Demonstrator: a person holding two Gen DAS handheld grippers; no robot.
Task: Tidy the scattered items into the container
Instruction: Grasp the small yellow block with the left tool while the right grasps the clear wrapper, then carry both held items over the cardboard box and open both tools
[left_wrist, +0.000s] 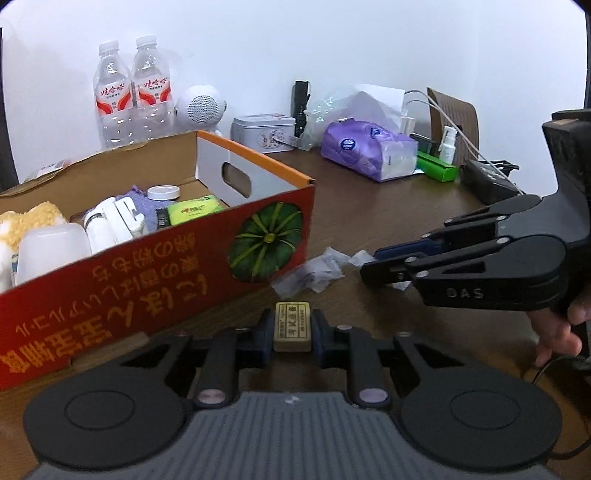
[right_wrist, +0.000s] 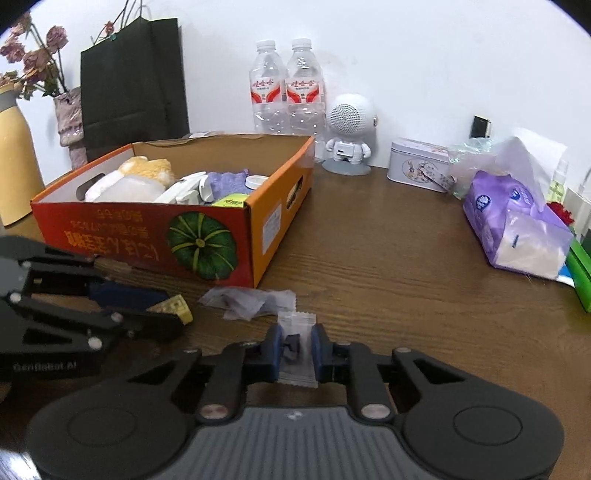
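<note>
The container is a red and orange cardboard box (left_wrist: 155, 291) with a pumpkin picture, holding several items; it also shows in the right wrist view (right_wrist: 110, 240). My left gripper (left_wrist: 291, 328) is shut on a small yellow-beige block (left_wrist: 291, 326), just in front of the box; it appears at the left of the right wrist view (right_wrist: 173, 314). My right gripper (right_wrist: 295, 349) is shut on a clear plastic packet (right_wrist: 297, 347) with dark pieces inside; it appears at the right of the left wrist view (left_wrist: 384, 269). Another clear packet (right_wrist: 247, 301) lies on the table by the box corner, also in the left wrist view (left_wrist: 310, 277).
Along the wall stand two water bottles (right_wrist: 286, 88), a white robot speaker (right_wrist: 349, 136), a tin (right_wrist: 419, 164) and a purple tissue pack (right_wrist: 513, 225). A black bag (right_wrist: 133, 77) and vases (right_wrist: 16, 162) stand behind the box. A green box (left_wrist: 437, 168) lies at the right.
</note>
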